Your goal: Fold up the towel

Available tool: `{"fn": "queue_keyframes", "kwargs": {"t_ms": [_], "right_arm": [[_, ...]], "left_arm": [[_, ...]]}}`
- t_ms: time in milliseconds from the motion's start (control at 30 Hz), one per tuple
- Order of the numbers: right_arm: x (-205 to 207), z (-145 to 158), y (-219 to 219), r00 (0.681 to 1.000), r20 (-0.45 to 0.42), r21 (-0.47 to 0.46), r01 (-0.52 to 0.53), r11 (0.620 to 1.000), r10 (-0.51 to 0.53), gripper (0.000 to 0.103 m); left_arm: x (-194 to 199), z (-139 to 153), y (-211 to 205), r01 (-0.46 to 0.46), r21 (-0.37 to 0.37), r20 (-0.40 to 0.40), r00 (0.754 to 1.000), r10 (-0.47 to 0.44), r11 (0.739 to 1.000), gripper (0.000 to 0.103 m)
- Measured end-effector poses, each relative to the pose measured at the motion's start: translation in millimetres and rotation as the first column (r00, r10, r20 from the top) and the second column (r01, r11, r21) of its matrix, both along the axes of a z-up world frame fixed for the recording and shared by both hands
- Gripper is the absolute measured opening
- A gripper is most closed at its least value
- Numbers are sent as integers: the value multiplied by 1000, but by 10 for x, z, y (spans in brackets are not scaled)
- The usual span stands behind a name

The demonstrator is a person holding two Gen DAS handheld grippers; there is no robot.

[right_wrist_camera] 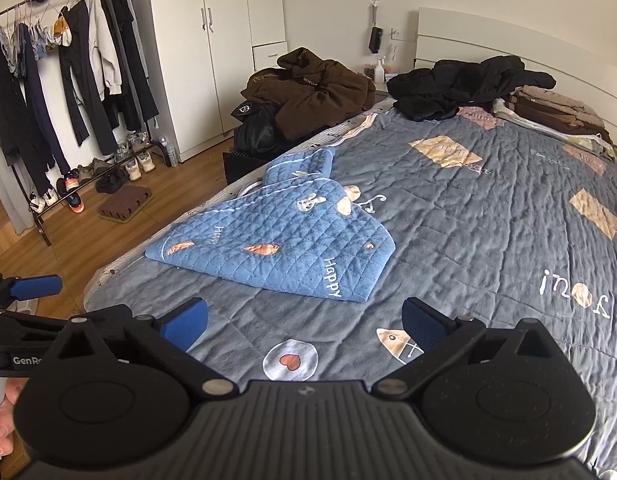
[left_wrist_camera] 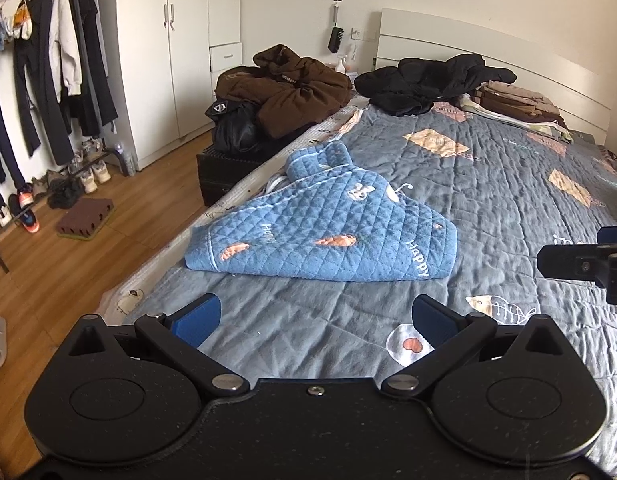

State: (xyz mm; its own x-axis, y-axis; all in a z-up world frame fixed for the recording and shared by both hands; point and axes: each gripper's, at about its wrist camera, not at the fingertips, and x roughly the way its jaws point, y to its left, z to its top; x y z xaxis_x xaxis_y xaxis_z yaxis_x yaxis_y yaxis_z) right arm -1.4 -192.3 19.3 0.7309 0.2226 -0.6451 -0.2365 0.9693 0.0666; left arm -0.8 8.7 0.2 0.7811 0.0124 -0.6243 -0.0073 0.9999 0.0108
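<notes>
One blue quilted towel (left_wrist_camera: 324, 228) lies on the grey patterned bedspread (left_wrist_camera: 488, 184), near the bed's left edge and ahead of both grippers; it is loosely folded over itself, its far end bunched into a narrower flap. On its upper face I count two orange carrots, one small white rabbit and the word "Happy" twice in the left wrist view. The left gripper (left_wrist_camera: 314, 316) hovers above the bedspread just short of the towel's near edge, its two blue-padded fingers spread wide with nothing between them. The right gripper (right_wrist_camera: 304, 320) is likewise held short of the towel, its two fingers wide apart and empty — each tool shows at the edge of the other's view. A hand (right_wrist_camera: 2, 420) shows at the lower left corner of the right wrist view, only a few fingers visible. At the head of the bed one black jacket (left_wrist_camera: 432, 78) lies crumpled beside one stack of folded brown and beige clothes (left_wrist_camera: 516, 104), against the white headboard (left_wrist_camera: 468, 46). Off the bed's left side one brown coat (left_wrist_camera: 292, 86) is heaped over a dark bag (left_wrist_camera: 232, 124). Further left stand one white wardrobe (left_wrist_camera: 176, 40) bearing two cartoon stickers, and one clothes rail (right_wrist_camera: 64, 64) hung with dark and pale garments, several shoes beneath it — too jumbled to count — on the wooden floor (left_wrist_camera: 60, 280).
</notes>
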Motion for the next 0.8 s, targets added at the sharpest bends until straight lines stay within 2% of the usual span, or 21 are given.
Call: {"fn": "queue_keyframes", "kwargs": {"t_ms": [367, 800], "right_arm": [[4, 2, 39, 1000, 6, -6, -14, 1000, 14, 103], [86, -28, 87, 1000, -5, -12, -26, 1000, 26, 103]], "left_arm": [[8, -6, 4, -7, 21, 0, 1000, 7, 1000, 103], [37, -52, 5, 13, 9, -5, 1000, -13, 1000, 103]]}}
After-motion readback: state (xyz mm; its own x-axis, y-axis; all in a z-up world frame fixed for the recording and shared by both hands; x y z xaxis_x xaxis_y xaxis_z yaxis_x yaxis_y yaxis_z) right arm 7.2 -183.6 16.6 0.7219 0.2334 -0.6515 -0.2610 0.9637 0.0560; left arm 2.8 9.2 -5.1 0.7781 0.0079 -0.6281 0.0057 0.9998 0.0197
